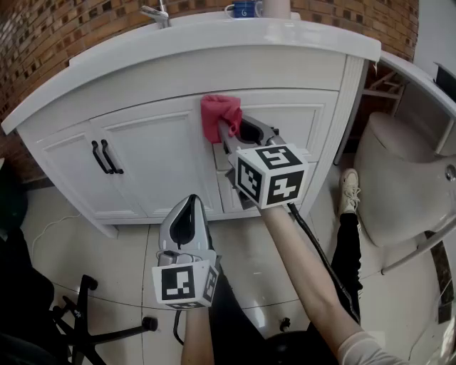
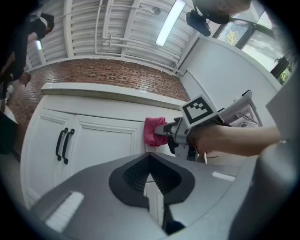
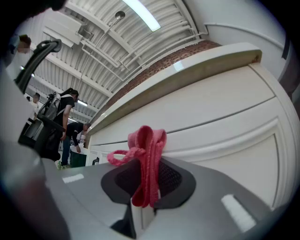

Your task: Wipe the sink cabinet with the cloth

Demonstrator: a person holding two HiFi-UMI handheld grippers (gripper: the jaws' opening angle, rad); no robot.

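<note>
A white sink cabinet (image 1: 164, 153) with a curved top stands against a brick wall. My right gripper (image 1: 226, 130) is shut on a pink cloth (image 1: 218, 114) and holds it against the cabinet front, at the upper edge between the door panels. In the right gripper view the cloth (image 3: 146, 161) hangs bunched between the jaws, touching the cabinet (image 3: 225, 122). My left gripper (image 1: 189, 203) is shut and empty, held low and back from the doors. The left gripper view shows the cloth (image 2: 153, 131) and the cabinet (image 2: 98, 140) ahead.
Two black door handles (image 1: 105, 157) sit on the left doors. A tap (image 1: 158, 14) and a blue-and-white cup (image 1: 246, 8) stand on the sink top. A white toilet (image 1: 402, 178) is at the right. A black chair base (image 1: 85, 321) lies on the tiled floor at lower left.
</note>
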